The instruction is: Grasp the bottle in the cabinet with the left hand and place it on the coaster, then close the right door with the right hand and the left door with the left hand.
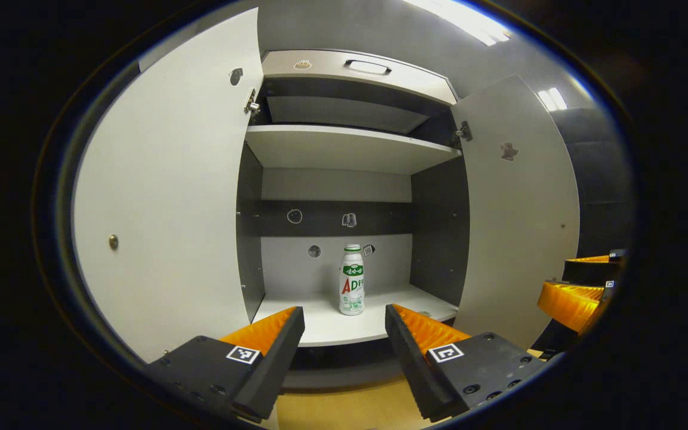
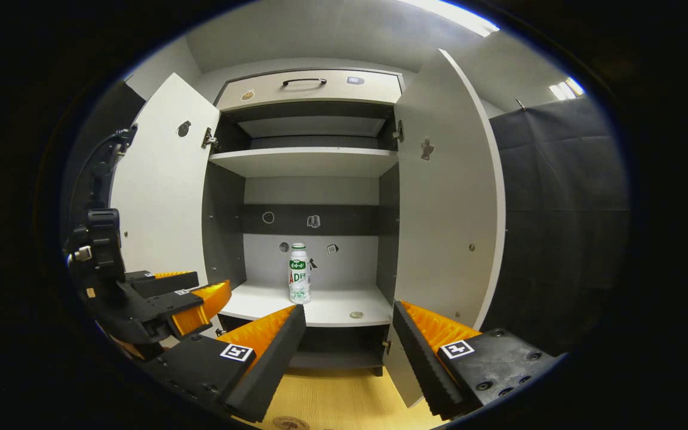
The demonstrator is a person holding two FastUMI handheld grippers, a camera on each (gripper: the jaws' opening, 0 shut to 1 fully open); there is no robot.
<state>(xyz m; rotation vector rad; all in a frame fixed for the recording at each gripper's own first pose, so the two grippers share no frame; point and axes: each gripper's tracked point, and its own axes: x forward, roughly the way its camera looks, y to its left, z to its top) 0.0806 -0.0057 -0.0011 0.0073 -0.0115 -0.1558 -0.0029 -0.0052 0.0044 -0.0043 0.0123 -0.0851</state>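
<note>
a small white plastic bottle with a green label and pale cap [image 1: 352, 280] stands upright on the lower white shelf [image 1: 326, 325] of an open white and dark grey cabinet [image 1: 344, 149], near the shelf's middle and close to the back panel, free of both grippers. in the left gripper view the left gripper [image 1: 344, 322] sits in front of the cabinet opening with its fingers [image 1: 407, 334] spread wide and nothing between them; the bottle appears in the gap between them but farther back, well apart from the tips. the flat white left door [image 1: 165, 197] and flat white right door [image 1: 520, 209] both stand swung open on either side. a white upper shelf [image 1: 344, 149] crosses the cabinet above, and a pale drawer front with a dark handle [image 1: 368, 67] tops it. in the right gripper view the right gripper [image 2: 347, 319] is also in front of the cabinet, its fingers [image 2: 412, 340] spread apart and holding nothing, above a light wooden surface [image 2: 344, 400]. a round brownish coaster [image 2: 289, 423] lies on that surface at the view's lower edge, partly cut off. a small round object [image 2: 356, 315] rests on the lower shelf, to the right of the bottle; what it is cannot be told.
</note>
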